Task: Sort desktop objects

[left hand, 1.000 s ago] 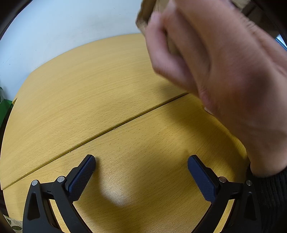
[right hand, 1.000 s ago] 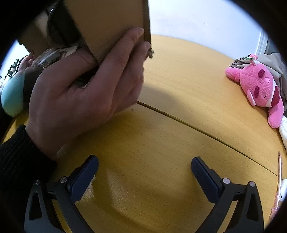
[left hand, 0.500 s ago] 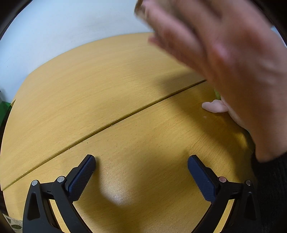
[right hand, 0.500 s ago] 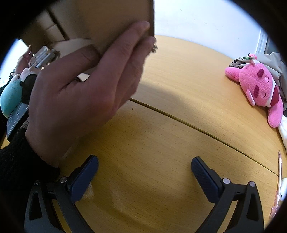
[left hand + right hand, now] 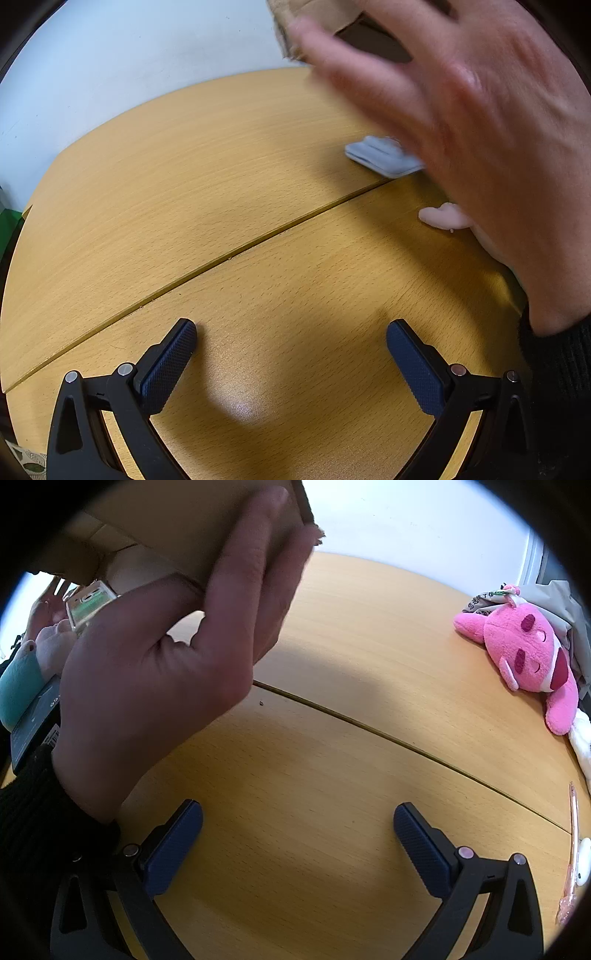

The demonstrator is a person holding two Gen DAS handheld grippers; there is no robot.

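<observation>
While bare hand (image 5: 159, 686) tips cardboard box (image 5: 207, 520) ahead-left of right gripper (image 5: 297, 829), both grippers rest released, empty. Grey pouch (image 5: 382, 157) lies ahead-right of left gripper (image 5: 291, 345), long axis crosswise; left gripper apparently nearer.

desk (image 5: 332, 646): honey wood grain | plush (image 5: 528, 657): pink, magenta patches | pads (image 5: 166, 363): blue, textured | box (image 5: 177, 520): tan | sleeve (image 5: 26, 812): black | pen (image 5: 572, 849): pink
</observation>
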